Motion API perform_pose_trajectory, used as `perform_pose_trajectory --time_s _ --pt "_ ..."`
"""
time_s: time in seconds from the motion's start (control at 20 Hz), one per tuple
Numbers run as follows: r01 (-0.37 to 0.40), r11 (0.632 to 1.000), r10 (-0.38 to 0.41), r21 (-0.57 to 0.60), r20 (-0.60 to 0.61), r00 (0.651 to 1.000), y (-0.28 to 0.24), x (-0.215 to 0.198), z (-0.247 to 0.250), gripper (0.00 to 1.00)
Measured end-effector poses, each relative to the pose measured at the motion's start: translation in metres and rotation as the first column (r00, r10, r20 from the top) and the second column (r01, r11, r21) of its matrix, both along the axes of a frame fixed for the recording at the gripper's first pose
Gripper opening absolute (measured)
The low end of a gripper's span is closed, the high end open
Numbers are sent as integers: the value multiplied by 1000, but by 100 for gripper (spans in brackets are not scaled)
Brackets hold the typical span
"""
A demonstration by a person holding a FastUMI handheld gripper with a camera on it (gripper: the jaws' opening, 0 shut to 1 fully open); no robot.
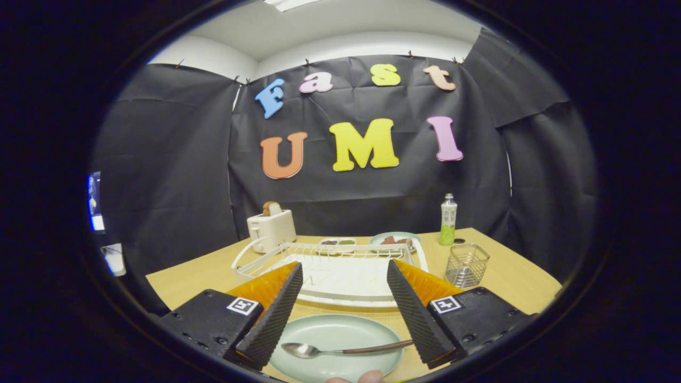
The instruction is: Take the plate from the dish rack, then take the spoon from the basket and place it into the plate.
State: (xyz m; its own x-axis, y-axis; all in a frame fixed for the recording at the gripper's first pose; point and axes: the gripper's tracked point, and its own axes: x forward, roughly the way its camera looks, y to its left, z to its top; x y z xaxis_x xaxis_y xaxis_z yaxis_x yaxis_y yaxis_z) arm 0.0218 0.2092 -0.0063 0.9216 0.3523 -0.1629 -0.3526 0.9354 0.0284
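Note:
A pale green plate [340, 332] lies on the wooden table, low between my fingers. A spoon [340, 350] with a metal bowl and a brown handle lies flat across the plate, its handle reaching toward the right finger [417, 314]. My gripper [345, 268] is open above the plate, with nothing between its fingers. Just beyond the fingers stands the white wire dish rack [330, 266] on its tray. The wire basket [466, 265] stands to the right of the rack.
A white toaster [270, 227] with bread in it stands behind the rack on the left. A small tray with food [337, 242], a second green plate [395, 239] and a green bottle [448, 219] stand at the back. A fingertip [371, 376] shows at the plate's near rim.

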Motion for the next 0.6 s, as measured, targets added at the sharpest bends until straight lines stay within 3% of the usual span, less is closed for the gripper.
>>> perform_pose_trajectory --time_s 0.6 --pt "94 995 -91 -18 144 985 -46 -24 65 100"
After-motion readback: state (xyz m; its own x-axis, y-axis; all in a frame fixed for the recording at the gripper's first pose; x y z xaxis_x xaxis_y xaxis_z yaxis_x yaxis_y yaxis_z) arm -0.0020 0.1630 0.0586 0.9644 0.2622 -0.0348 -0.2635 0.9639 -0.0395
